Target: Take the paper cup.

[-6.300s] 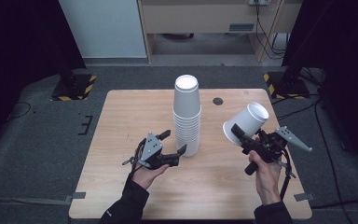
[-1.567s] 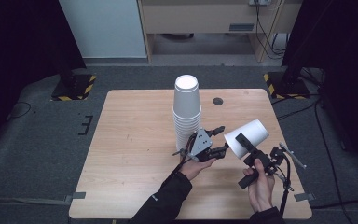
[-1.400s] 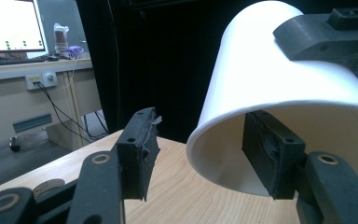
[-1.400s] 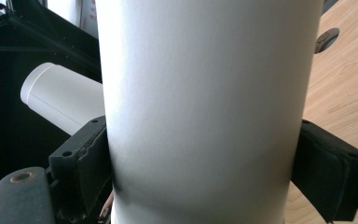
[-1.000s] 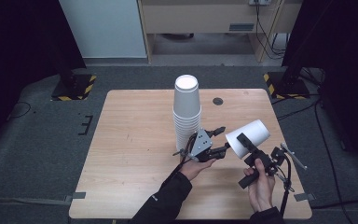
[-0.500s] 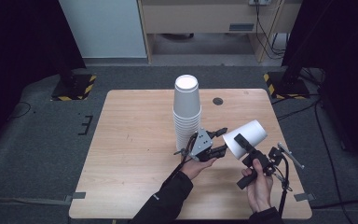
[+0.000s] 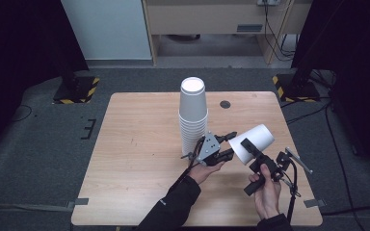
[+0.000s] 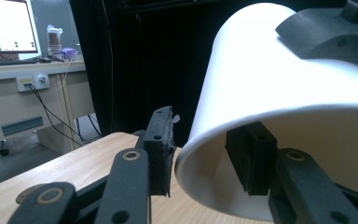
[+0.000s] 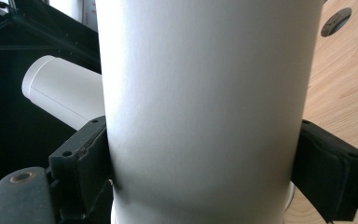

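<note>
My right gripper is shut on a white paper cup, held on its side above the table's right part with its mouth toward the left gripper. In the right gripper view both pads press the cup. My left gripper reaches across to the cup's mouth. Its jaws have just been closing, with the cup's rim between them: one pad inside the cup, the other just outside, a sliver apart from it. A tall stack of white cups stands upside down mid-table, just left of the left gripper.
A round dark hole lies in the wooden table behind the grippers. Black stands with yellow-striped bases flank the table's far corners. The right gripper's cable hangs near the front right edge.
The left hand has crossed from left of the stack to the cup's mouth, and the right gripper has brought the cup lower and inward. Over the last second both hands have kept still.
</note>
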A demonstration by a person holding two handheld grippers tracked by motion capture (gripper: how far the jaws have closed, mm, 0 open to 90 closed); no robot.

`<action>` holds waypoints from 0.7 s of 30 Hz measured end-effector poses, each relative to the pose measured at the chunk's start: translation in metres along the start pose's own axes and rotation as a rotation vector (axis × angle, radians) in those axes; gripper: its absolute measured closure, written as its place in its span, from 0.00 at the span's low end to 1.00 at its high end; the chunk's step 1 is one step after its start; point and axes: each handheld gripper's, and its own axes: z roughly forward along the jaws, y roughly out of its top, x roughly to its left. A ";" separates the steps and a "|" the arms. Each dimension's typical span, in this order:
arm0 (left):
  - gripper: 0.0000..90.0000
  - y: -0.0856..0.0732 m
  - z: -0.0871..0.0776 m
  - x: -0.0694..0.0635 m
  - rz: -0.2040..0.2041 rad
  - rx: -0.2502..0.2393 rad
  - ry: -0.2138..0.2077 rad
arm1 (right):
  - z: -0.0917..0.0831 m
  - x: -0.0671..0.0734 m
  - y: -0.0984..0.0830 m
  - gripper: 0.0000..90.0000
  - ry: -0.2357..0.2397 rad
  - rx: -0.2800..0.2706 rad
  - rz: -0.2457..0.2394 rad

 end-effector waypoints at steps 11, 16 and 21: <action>0.70 -0.001 0.002 0.000 0.001 -0.008 0.003 | 0.001 0.000 -0.001 0.16 0.010 0.013 0.014; 0.71 -0.002 0.003 0.000 0.002 -0.007 0.003 | 0.002 -0.001 -0.002 0.16 0.011 0.016 0.016; 0.73 -0.002 0.003 0.001 0.001 -0.010 0.005 | 0.002 -0.002 -0.002 0.16 0.015 0.017 0.019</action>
